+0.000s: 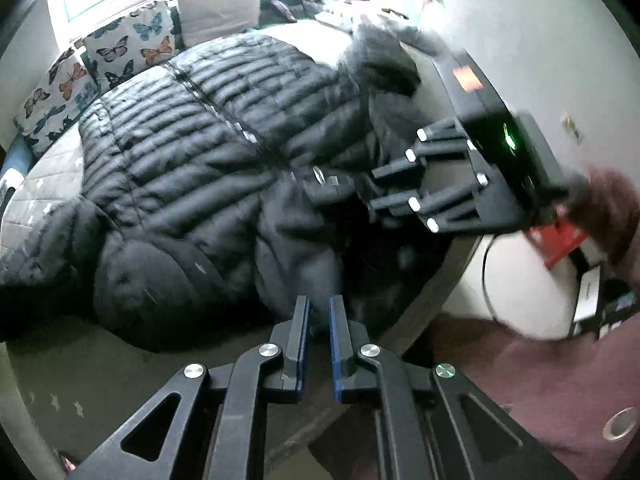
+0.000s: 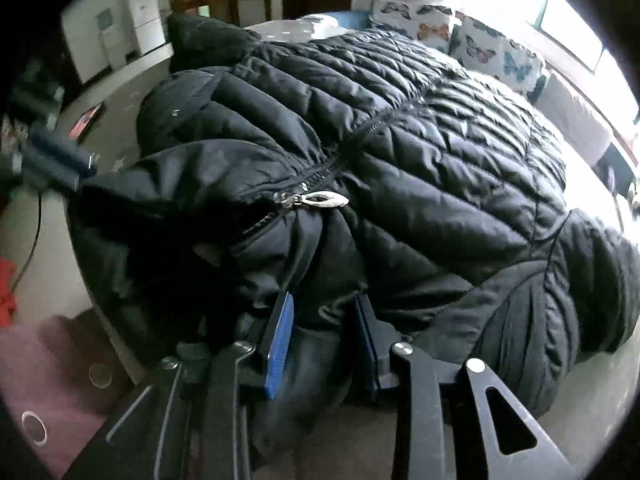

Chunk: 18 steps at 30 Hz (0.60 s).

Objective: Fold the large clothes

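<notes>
A large black quilted puffer jacket (image 1: 208, 128) lies spread on a pale bed, zipped, with a silver zipper pull (image 2: 324, 200). It also shows in the right wrist view (image 2: 440, 152). My left gripper (image 1: 319, 306) is shut on a fold of the jacket's collar-end fabric at the bed's near edge. My right gripper (image 2: 324, 304) has its blue pads part open around bunched collar fabric, which lies between them; whether they pinch it is unclear. The right gripper's body also shows in the left wrist view (image 1: 460, 176), blurred. The left gripper's fingers (image 2: 60, 164) show at the right wrist view's left edge.
Butterfly-print pillows (image 1: 120, 52) and a plain cushion (image 1: 220, 12) line the far side under a bright window. A pale bedspread (image 1: 44, 184) covers the bed. A maroon sleeve (image 1: 540, 384) and a red object (image 1: 560, 240) are at the right. White cabinets (image 2: 140, 20) stand behind.
</notes>
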Each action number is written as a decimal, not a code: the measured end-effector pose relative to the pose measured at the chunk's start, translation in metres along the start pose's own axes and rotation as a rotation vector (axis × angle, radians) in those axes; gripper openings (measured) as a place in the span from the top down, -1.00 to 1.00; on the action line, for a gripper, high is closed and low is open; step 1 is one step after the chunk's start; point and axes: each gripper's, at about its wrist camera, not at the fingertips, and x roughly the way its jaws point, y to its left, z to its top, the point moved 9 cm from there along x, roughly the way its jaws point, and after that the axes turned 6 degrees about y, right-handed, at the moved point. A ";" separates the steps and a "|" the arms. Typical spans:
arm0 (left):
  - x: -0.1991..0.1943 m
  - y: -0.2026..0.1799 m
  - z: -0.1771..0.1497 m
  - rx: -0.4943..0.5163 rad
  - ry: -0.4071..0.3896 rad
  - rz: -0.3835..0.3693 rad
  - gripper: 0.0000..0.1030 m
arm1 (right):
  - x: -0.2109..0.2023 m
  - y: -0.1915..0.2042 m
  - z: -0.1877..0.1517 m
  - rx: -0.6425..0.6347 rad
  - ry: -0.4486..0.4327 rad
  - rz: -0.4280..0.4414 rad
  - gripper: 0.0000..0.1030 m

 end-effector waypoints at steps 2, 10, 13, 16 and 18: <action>-0.010 0.013 0.022 -0.025 -0.042 0.019 0.80 | -0.020 -0.013 0.007 0.026 -0.031 0.013 0.34; 0.025 0.043 0.106 -0.095 -0.100 0.044 0.80 | -0.043 -0.121 0.047 0.201 -0.141 -0.145 0.34; 0.058 0.040 0.120 -0.100 -0.064 0.017 0.80 | -0.012 -0.154 0.039 0.281 -0.094 -0.171 0.34; 0.091 0.031 0.118 -0.073 -0.011 0.016 0.80 | 0.029 -0.169 0.010 0.351 0.011 -0.128 0.34; 0.109 0.025 0.113 -0.055 0.024 0.018 0.80 | 0.025 -0.169 0.004 0.341 -0.036 -0.101 0.34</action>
